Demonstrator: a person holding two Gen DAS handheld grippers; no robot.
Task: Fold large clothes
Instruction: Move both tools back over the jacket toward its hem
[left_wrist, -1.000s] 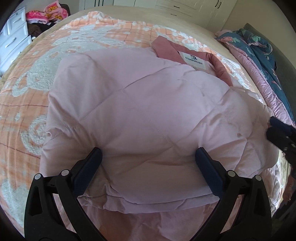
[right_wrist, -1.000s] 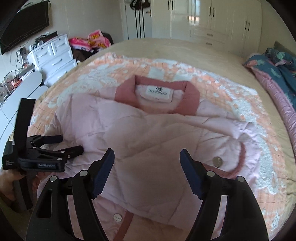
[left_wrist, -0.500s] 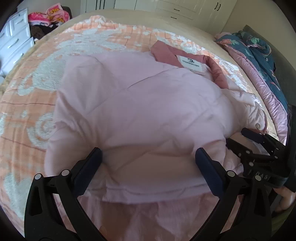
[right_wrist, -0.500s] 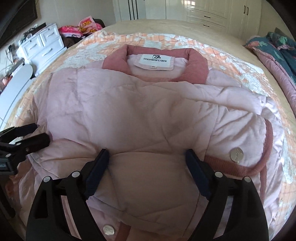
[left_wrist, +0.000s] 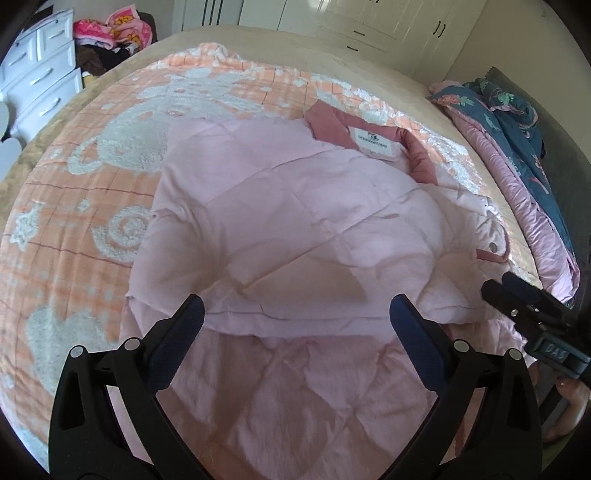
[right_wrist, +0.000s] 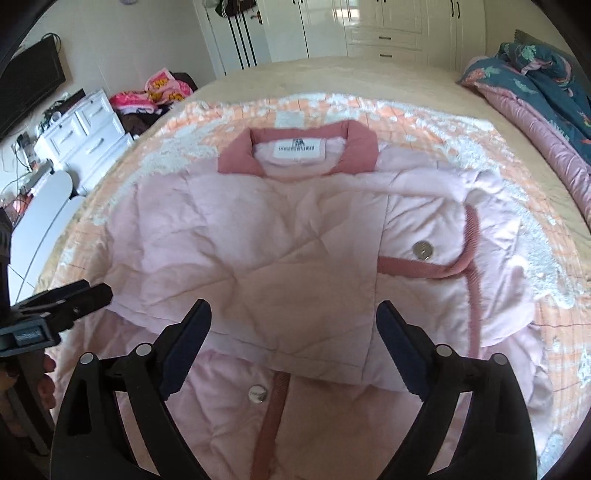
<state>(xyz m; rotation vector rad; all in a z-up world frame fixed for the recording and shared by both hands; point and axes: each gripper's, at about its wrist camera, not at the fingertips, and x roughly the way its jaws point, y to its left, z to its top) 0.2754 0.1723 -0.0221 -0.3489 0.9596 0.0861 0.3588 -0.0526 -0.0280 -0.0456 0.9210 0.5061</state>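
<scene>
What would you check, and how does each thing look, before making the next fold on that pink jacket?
1. Left gripper open, holding nothing: ok.
2. Right gripper open, holding nothing: ok.
3. Pink jacket lies on the orange blanket, collar at the far end: ok.
4. Folded-over panel lies flat: not ok, it is puffy and creased.
5. Sleeves tucked in: cannot tell.
6. Near hem reachable: cannot tell, it runs out of view.

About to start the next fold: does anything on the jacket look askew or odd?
Nothing is damaged. The jacket lies folded on the blanket, but unevenly: a trimmed flap with a snap button sticks out on the right past the folded panel, and the bottom hem bunches loosely there. Both claws are open, holding nothing.
</scene>
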